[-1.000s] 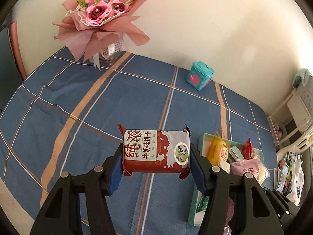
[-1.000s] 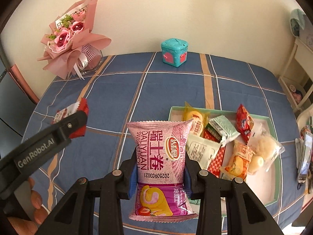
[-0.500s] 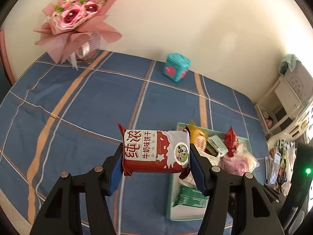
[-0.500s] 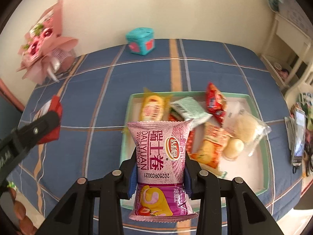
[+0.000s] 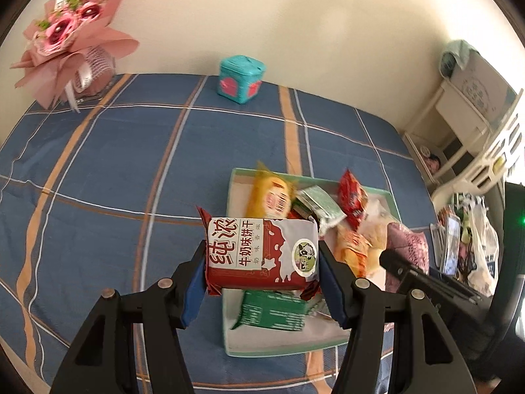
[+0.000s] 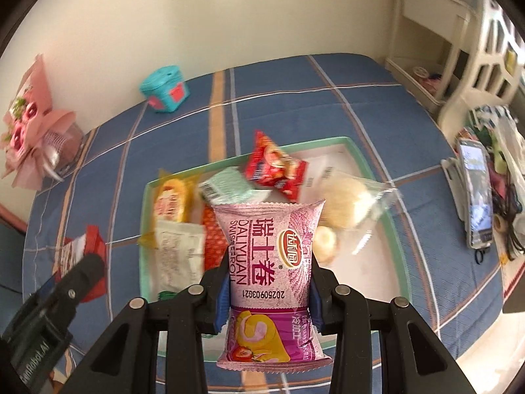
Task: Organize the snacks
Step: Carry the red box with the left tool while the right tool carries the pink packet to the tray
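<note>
Snacks [image 5: 262, 257] [image 6: 269, 275] clamped in both tongs [image 5: 262, 279] [image 6: 269, 298].

The desk [image 5: 115, 164] is covered in blue cloth with orange and white stripes in a check pattern. The tray [image 6: 398, 239] is pale green. One snack pack [image 5: 262, 256] is dark red and white, another pack [image 6: 272, 272] pink and purple. The small box [image 5: 241, 78] is teal with red patches.

Red-and-white biscuit pack [image 5: 262, 253] held crosswise; pink Swiss-roll packet [image 6: 270, 274] held upright; green tray [image 6: 143, 229] holding assorted snacks
</note>
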`<state>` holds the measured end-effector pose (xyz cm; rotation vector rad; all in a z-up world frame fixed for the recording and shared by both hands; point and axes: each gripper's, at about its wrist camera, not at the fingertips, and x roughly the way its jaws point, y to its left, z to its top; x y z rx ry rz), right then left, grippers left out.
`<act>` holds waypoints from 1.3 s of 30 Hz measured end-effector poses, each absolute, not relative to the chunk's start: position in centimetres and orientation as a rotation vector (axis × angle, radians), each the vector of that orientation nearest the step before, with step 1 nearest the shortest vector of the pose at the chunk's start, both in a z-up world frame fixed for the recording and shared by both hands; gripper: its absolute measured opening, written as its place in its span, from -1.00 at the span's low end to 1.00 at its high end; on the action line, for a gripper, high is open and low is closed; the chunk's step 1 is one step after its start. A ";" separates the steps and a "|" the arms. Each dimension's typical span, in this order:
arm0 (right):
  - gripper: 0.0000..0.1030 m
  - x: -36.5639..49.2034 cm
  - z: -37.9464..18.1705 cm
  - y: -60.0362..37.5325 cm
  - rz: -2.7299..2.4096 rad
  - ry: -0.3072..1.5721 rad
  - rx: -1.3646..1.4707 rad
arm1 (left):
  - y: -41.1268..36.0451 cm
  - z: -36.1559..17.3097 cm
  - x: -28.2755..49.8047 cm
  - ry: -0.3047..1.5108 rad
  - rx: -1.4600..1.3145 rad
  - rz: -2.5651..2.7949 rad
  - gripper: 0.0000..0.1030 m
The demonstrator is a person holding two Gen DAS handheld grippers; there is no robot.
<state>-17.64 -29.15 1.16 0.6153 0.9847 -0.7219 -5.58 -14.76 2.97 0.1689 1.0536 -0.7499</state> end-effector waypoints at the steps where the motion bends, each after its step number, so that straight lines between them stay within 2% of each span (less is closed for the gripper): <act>1: -0.20 -18.0 1.1 -29.4 -0.727 0.983 0.624 | -15.1 2.9 -6.0 1.052 0.179 -0.756 0.22; 39: -0.18 -18.3 -5.1 -31.6 -0.729 1.140 0.702 | -20.2 -3.1 -8.6 1.136 0.384 -0.806 0.22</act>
